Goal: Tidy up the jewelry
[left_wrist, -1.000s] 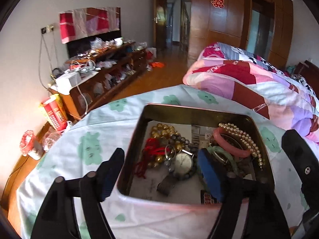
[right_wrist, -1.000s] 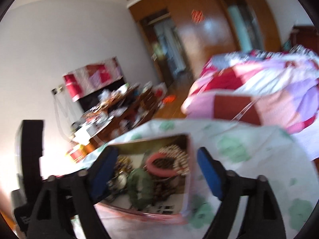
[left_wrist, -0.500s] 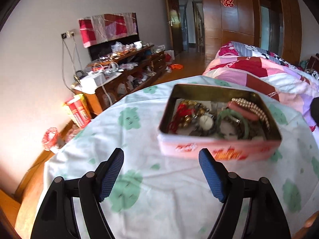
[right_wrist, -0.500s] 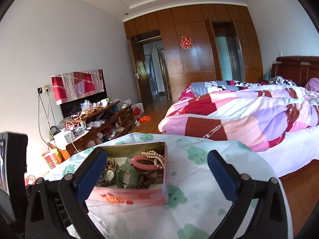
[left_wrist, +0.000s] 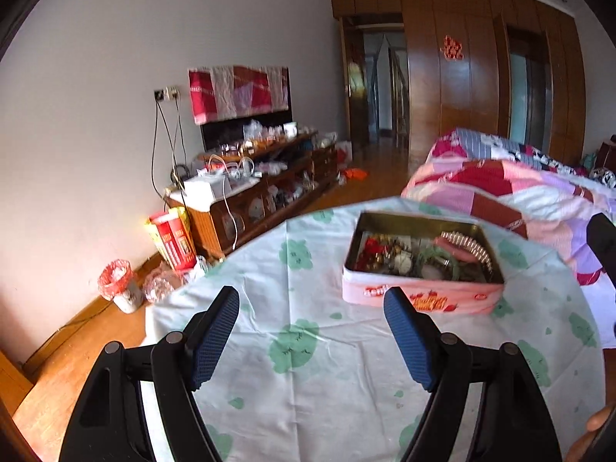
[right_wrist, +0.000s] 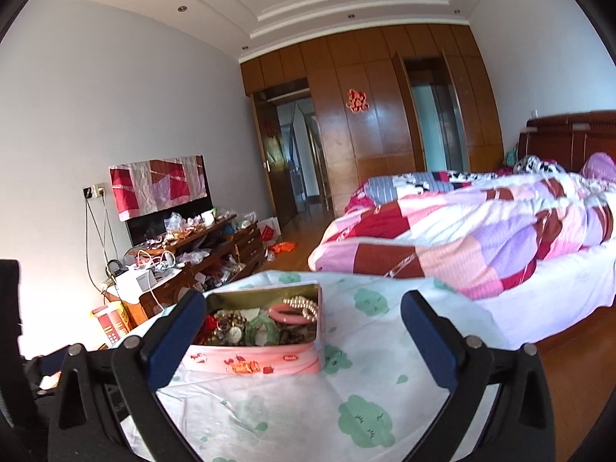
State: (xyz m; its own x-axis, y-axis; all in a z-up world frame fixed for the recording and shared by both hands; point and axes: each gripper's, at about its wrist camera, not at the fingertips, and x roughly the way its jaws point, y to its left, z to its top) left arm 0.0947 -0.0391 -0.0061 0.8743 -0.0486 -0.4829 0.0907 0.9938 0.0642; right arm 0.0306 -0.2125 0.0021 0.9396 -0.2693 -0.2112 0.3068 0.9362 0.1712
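Bed (right_wrist: 481, 238): fills the right of the room, under a patchwork quilt (left_wrist: 500, 192) of pink, red, white and purple.
Wardrobe (right_wrist: 385, 123): brown wood panels across the far wall, a red paper cutting (right_wrist: 357, 101) stuck on 1 door.
Cabinet (left_wrist: 269, 192): low and wooden, along the left wall, its top crowded with bags, cables and small items; a screen half covered by a red and white cloth (left_wrist: 238, 90) stands on it.
Surface (left_wrist: 308, 365): covered with a pale cloth printed with green cloud shapes, close in front of both cameras.
Tin (left_wrist: 419, 292): pink, rectangular, lid off, sitting on the surface toward its far side, nearer the bed.
Jewelry (right_wrist: 254, 325): piled inside the tin; a pink bangle (right_wrist: 290, 313), a string of pearls (right_wrist: 304, 304), a green bangle (right_wrist: 263, 331), a watch face (right_wrist: 234, 333) and red and gold beads can be made out.
Left claw (left_wrist: 312, 333): blue pads (left_wrist: 213, 342) held apart, nothing between them, above bare cloth short of the tin; the tip of the right pad overlaps the tin's front wall in the view.
Right claw (right_wrist: 300, 337): jaws have just been opening and stand very wide, gripping nothing; the tin shows in the gap, toward the left pad, not touched.
Bin (left_wrist: 117, 285): small, with a red liner, on the wood floor by the left wall.
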